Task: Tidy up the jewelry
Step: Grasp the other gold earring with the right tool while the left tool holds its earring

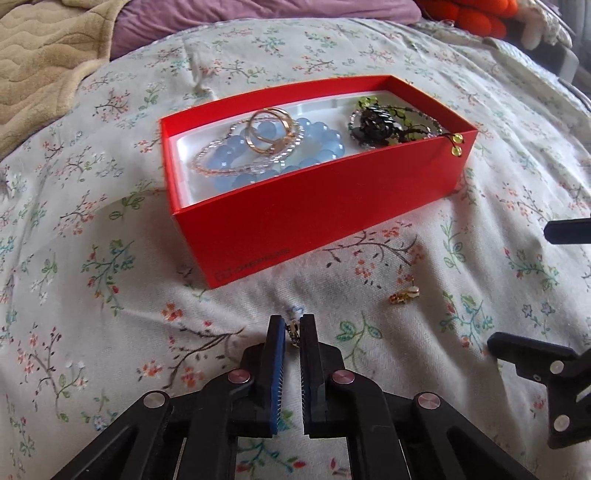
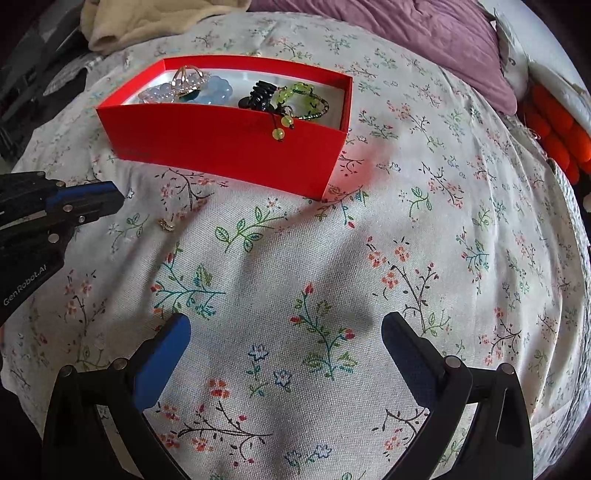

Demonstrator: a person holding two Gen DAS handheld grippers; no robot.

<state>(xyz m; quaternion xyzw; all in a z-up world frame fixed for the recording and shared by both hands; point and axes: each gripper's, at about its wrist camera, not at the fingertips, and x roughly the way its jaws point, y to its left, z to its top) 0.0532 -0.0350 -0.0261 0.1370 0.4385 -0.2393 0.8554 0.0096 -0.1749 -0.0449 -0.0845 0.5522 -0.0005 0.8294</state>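
A red box (image 1: 314,214) lies on the floral bedspread and also shows in the right wrist view (image 2: 221,147). It holds a blue bead bracelet (image 1: 314,147), gold bangles (image 1: 269,127), and black and green bead pieces (image 1: 391,123). My left gripper (image 1: 293,328) is shut on a small gold earring (image 1: 293,332) just in front of the box. A second gold earring (image 1: 404,294) lies loose on the bedspread to its right; it also shows in the right wrist view (image 2: 167,224). My right gripper (image 2: 286,332) is open and empty over the bedspread.
A beige blanket (image 1: 44,55) and a purple pillow (image 1: 258,18) lie behind the box. An orange plush item (image 2: 554,140) sits at the bed's right edge. The right gripper's fingers (image 1: 535,354) show at the right of the left wrist view.
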